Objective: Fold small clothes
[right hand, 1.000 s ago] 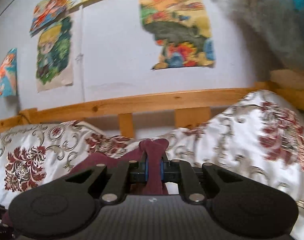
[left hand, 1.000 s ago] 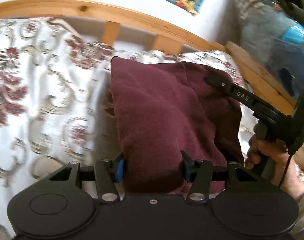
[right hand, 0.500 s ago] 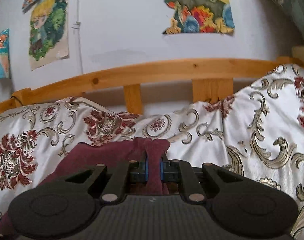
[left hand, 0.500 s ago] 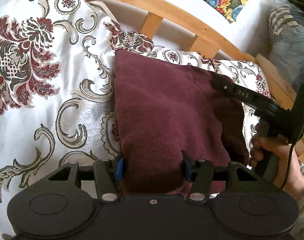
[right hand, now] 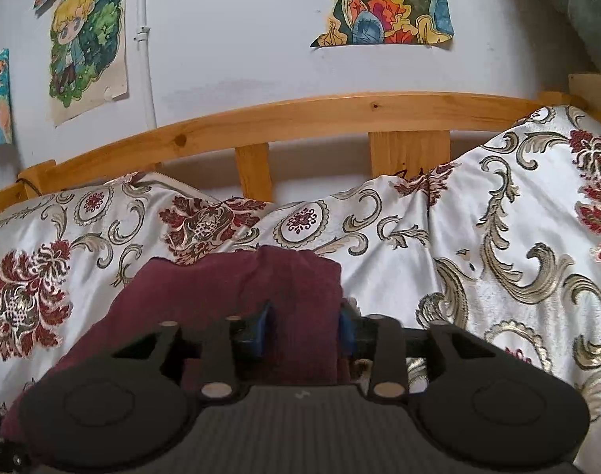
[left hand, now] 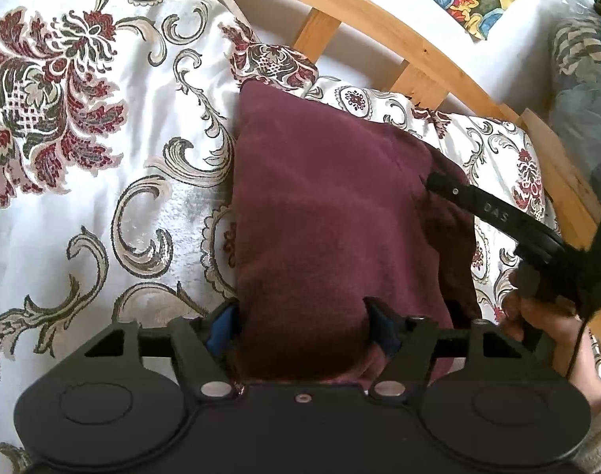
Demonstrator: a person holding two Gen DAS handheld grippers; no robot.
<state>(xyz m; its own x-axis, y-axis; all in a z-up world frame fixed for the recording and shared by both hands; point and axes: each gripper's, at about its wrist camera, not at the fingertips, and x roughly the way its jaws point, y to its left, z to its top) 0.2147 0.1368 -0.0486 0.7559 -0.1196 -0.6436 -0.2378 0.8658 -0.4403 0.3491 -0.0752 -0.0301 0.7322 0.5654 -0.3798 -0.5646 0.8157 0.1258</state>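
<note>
1 maroon cloth (left hand: 332, 213), long axis toward headboard (left hand: 379, 27); left gripper (left hand: 302, 328) & right gripper (right hand: 304, 328) jaws apart, prob. not pinching.

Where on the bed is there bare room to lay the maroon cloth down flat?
Bare bedspread lies left of the cloth, out to the headboard rail. In the right wrist view more open spread lies right of the cloth. It is crowded on the cloth's right edge, where the right tongs sit.

A bedroom — floral bedspread (right hand: 498, 245), wooden bed rail (right hand: 300, 114) (cartoon posters (right hand: 87, 39) above).
</note>
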